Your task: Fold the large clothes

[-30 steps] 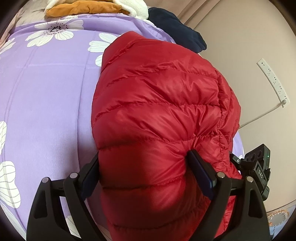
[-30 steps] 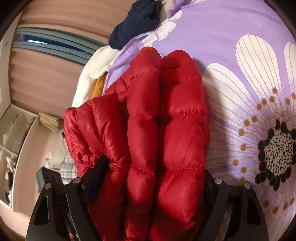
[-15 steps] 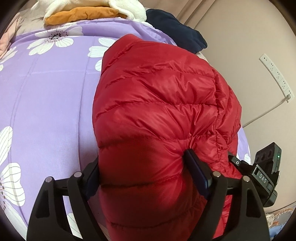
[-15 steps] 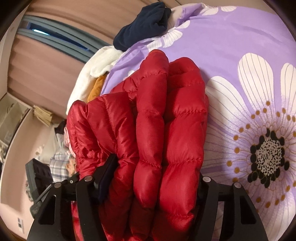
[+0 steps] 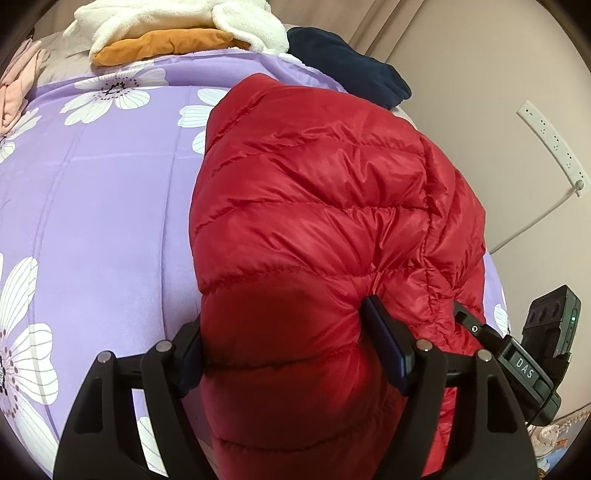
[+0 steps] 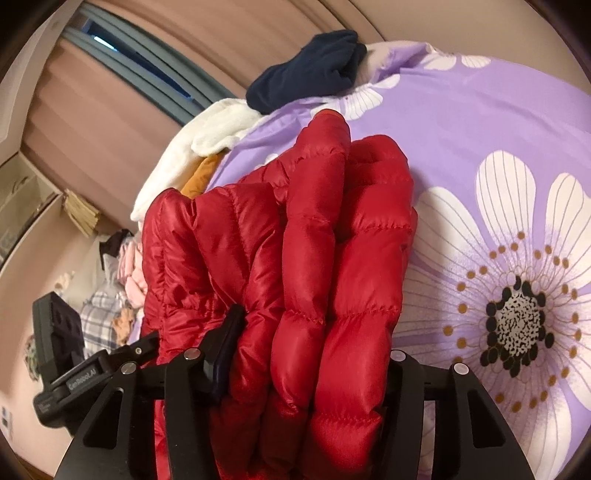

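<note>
Gripping a thick wad of the red jacket (image 5: 314, 229), the left gripper (image 5: 286, 332) has its jaws spread wide by the padding, both pads pressed into the quilted fabric. The right gripper (image 6: 310, 354) does likewise — its jaws clamp several puffy folds of the jacket (image 6: 295, 266), with the left pad sunk in the fabric and the right one hidden behind it.

One jacket shows, bunched and lifted off the bed (image 5: 103, 206), filling the space ahead of both grippers and blocking much of the view beyond. To the left of the left gripper lies bare purple cover with white flowers. Ahead of it, past the jacket, sit a white fleece (image 5: 177, 18) over an orange garment (image 5: 166, 44), and one navy garment (image 5: 347, 70) further right. On the wall to its right hangs one power strip (image 5: 550, 144) with a cord.

From the right gripper, the navy garment (image 6: 310, 70) lies far ahead, the fleece (image 6: 207, 144) ahead-left. A large flower (image 6: 517, 317) is printed just to its right — left of it, a heap of clothes (image 6: 118, 277) lies off the bed.
</note>
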### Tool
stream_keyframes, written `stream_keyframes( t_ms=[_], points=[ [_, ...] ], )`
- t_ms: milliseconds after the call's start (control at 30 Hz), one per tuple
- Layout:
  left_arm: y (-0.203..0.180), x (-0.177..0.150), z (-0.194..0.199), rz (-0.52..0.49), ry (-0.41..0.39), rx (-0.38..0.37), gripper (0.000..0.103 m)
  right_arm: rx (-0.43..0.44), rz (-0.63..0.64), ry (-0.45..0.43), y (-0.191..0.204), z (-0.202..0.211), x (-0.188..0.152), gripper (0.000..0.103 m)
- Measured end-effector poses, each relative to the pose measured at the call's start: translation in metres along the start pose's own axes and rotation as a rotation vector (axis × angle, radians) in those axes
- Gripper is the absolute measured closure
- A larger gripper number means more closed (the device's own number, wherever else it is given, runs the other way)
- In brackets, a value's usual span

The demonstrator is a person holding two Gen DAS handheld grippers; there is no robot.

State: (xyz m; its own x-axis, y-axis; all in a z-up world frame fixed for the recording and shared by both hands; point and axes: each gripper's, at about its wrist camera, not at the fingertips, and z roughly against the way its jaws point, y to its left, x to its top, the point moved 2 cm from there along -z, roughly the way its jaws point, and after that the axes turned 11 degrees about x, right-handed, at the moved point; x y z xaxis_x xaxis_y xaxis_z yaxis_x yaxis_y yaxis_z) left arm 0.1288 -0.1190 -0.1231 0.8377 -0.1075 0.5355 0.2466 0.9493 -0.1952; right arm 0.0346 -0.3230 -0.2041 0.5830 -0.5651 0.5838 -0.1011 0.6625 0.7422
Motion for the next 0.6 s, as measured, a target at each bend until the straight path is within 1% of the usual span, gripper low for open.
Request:
stream_keyframes(
  t_ms=[67,200,300,400,467,600],
  points=[
    [0.0,-0.001,0.001,-0.001,-0.003,0.001,0.027,0.01,0.024,-0.009,0.005,0.002,0.0,0.052],
    [0.002,-0.001,0.004,0.004,-0.002,0.0,0.027,-0.009,0.083,-0.007,0.015,0.003,0.001,0.052],
    [0.004,-0.002,0.004,0.013,0.002,-0.006,0.028,-0.009,0.084,-0.005,0.014,0.002,0.001,0.052],
    [0.001,-0.001,0.003,0.004,0.007,-0.002,0.028,-0.018,0.041,-0.003,0.006,0.0,0.002,0.052],
    [-0.001,0.0,0.0,-0.002,0.01,0.003,0.028,-0.038,-0.011,-0.002,-0.003,0.0,0.002,0.048],
    [-0.004,0.001,-0.001,-0.023,0.01,0.009,0.028,-0.09,-0.068,0.012,-0.014,-0.006,0.003,0.029]
  ],
)
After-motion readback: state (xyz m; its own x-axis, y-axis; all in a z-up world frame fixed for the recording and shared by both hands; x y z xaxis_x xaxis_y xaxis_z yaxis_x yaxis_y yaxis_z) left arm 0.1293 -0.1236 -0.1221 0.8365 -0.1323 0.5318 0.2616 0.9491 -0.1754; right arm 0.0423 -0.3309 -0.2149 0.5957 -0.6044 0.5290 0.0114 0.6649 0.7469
